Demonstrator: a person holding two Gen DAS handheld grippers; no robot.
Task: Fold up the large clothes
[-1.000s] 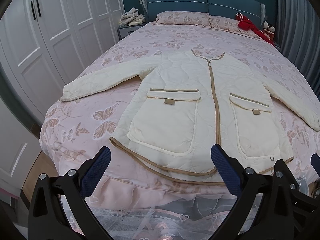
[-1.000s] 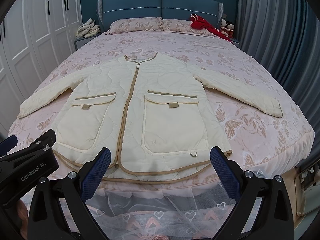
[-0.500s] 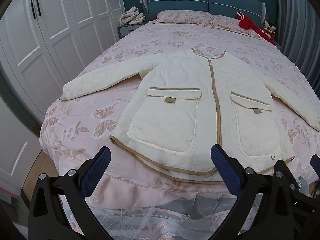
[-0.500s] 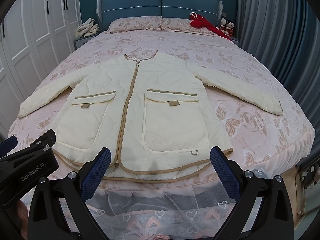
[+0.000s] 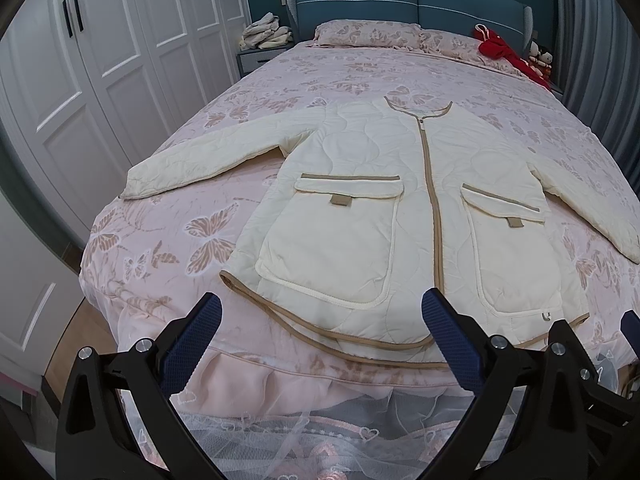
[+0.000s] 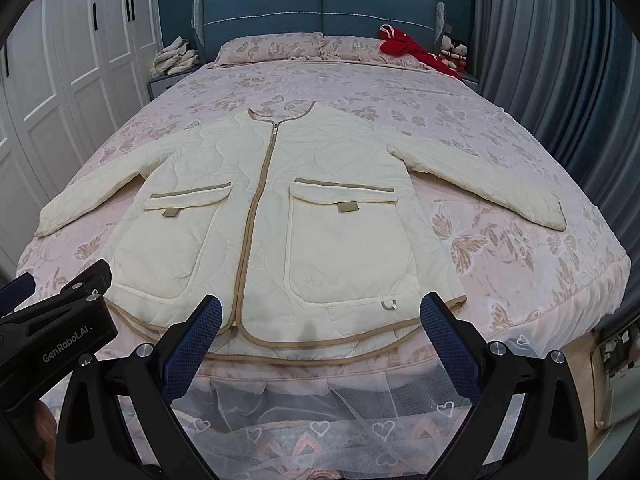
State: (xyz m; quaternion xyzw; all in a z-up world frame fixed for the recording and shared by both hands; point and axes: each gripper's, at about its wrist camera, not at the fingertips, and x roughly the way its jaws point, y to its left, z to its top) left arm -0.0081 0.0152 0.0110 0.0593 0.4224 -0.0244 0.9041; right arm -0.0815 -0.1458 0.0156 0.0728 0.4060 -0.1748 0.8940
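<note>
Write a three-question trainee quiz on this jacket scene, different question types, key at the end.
1. True or false: the jacket is zipped shut.
2. The red cloth lies: A) by the pillows, B) on the jacket, C) on the floor.
3. Fill in: the left gripper and the right gripper both stand ____, holding nothing.

Key: 1 true; 2 A; 3 open.
</note>
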